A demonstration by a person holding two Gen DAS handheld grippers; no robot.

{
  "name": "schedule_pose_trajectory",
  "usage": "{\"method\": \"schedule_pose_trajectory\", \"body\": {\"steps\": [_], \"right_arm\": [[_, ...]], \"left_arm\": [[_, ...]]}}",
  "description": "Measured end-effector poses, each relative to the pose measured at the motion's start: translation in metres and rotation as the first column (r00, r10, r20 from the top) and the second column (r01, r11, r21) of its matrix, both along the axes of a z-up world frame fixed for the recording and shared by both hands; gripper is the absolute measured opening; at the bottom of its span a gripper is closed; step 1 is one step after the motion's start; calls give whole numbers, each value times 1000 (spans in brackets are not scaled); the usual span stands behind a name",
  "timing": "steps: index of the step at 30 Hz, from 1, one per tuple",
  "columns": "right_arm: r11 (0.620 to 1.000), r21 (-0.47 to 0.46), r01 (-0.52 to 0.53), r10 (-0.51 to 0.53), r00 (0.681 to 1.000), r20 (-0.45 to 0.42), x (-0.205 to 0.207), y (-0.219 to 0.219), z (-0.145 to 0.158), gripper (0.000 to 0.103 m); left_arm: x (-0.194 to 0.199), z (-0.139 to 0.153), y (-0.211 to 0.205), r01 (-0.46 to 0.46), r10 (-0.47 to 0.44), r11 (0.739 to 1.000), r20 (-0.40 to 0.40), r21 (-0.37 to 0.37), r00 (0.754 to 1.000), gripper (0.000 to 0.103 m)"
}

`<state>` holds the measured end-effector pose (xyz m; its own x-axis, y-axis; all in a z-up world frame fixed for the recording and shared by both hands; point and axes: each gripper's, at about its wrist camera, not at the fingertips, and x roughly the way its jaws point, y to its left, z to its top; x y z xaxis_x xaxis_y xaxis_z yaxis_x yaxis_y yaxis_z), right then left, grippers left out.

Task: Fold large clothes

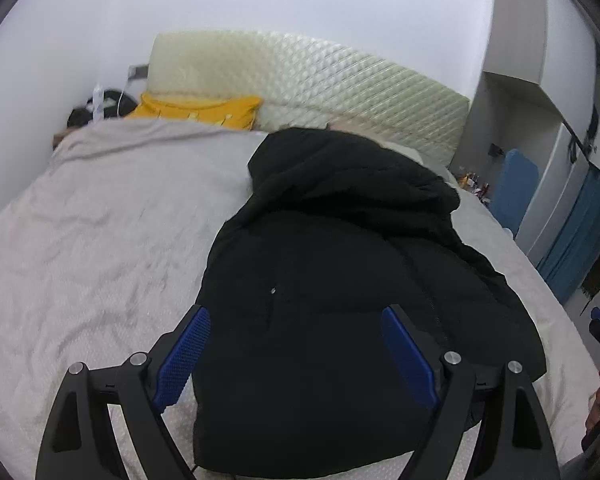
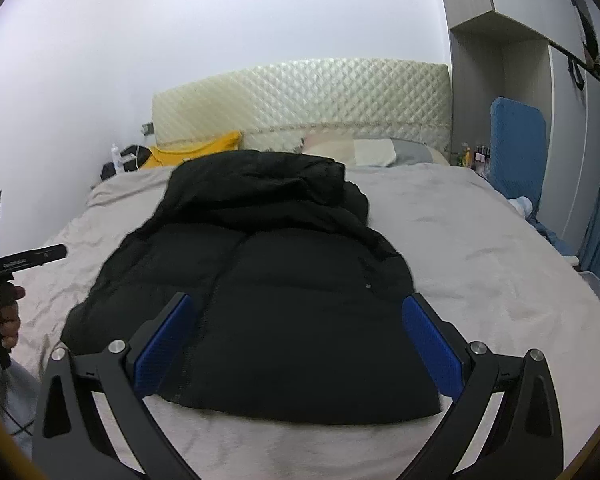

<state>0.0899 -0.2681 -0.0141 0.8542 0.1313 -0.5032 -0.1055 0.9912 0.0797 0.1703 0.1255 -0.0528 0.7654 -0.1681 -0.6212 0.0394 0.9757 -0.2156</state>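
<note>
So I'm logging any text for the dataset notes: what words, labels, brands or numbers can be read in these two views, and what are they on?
No text can be read with confidence.
Small pale print on the black bar at the left edge of the right wrist view: too small and blurred to read.
Bottles beside the bed: labels too small to read.
Black jacket: no label or brand shows.
</note>
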Motion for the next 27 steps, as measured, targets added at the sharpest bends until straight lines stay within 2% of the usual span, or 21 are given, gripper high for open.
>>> {"method": "schedule_pose_trajectory", "body": {"steps": [5, 10, 14, 18, 22, 24, 26, 27], "right_arm": [[1000, 16, 22, -20, 997, -77, 20, -33, 0, 103], [996, 92, 20, -2, 981, -195, 42, -64, -22, 102], [989, 140, 37, 9, 949, -314, 58, -78, -52, 86], [993, 93, 75, -27, 901, -432, 69, -91, -84, 87], [979, 165, 119, -14, 848, -530, 83, -106, -117, 87], [977, 191, 97, 24, 838, -546, 91, -108, -129, 89], [976, 199, 93, 35, 831, -555, 95, -110, -139, 100], [972, 215, 93, 42, 833, -552, 96, -111, -143, 102]], "left_arm": [[10, -9, 13, -8, 7, 1000, -54, -15, 999, 87], [23, -27, 27, -36, 26, 997, -153, -65, 988, 87], [34, -45, 40, -74, 45, 991, -237, -113, 970, 87], [39, -57, 45, -104, 65, 987, -289, -119, 955, 87], [46, -71, 41, -118, 85, 990, -340, -79, 937, 87], [49, -77, 37, -115, 86, 992, -365, -59, 927, 87], [53, -87, 35, -118, 87, 992, -402, -52, 911, 87], [55, -91, 35, -123, 96, 992, -416, -39, 904, 87]]}}
